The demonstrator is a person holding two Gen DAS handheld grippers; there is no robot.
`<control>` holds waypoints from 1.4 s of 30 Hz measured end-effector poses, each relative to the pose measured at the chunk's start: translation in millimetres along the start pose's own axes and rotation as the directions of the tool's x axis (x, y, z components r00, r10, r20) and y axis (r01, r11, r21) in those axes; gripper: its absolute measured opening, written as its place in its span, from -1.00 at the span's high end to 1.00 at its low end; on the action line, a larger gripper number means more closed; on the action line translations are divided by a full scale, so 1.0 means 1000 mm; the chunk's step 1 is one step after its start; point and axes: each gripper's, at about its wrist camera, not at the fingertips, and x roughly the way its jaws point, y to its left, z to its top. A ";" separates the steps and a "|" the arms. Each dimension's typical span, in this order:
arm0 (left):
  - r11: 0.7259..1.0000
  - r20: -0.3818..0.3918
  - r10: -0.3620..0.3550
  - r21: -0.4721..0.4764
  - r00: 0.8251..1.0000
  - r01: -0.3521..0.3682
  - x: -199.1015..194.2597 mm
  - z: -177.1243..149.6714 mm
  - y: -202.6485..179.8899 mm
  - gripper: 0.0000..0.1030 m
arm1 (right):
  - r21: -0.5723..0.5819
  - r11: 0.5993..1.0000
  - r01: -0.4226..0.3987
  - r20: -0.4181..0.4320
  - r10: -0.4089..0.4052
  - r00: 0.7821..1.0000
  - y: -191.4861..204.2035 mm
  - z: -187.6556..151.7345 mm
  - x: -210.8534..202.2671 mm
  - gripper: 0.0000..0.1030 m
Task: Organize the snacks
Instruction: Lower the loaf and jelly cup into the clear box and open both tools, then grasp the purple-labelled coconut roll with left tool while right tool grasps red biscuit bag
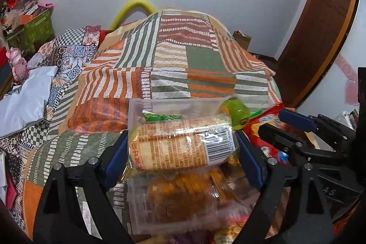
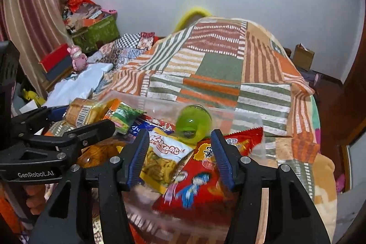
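My left gripper point(image 1: 180, 150) is shut on a roll of biscuits point(image 1: 180, 145) in clear wrap with a barcode, held above a clear plastic bin point(image 1: 137, 111) on the bed. The roll also shows in the right wrist view point(image 2: 80, 113). My right gripper point(image 2: 178, 157) is open above the bin, over a white-and-yellow snack bag point(image 2: 164, 157) and a red snack bag point(image 2: 205, 177). A green jelly cup point(image 2: 194, 124) and a green packet point(image 2: 124, 117) lie behind them. The right gripper shows at the right of the left wrist view point(image 1: 295, 127).
The bin sits on a patchwork blanket point(image 2: 217, 68) in orange, green and white. A white bag point(image 1: 27, 95) and a pink toy point(image 1: 18, 65) lie at the left. A green box point(image 2: 98, 33) of clutter stands by the curtain. A wooden door point(image 1: 320, 38) is at the right.
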 end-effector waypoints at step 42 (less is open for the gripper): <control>0.986 -0.086 0.148 0.096 0.985 -0.140 -0.077 -0.138 0.040 -0.88 | 0.023 0.998 -0.054 -0.149 0.057 0.987 0.077 -0.096 -0.002 -0.64</control>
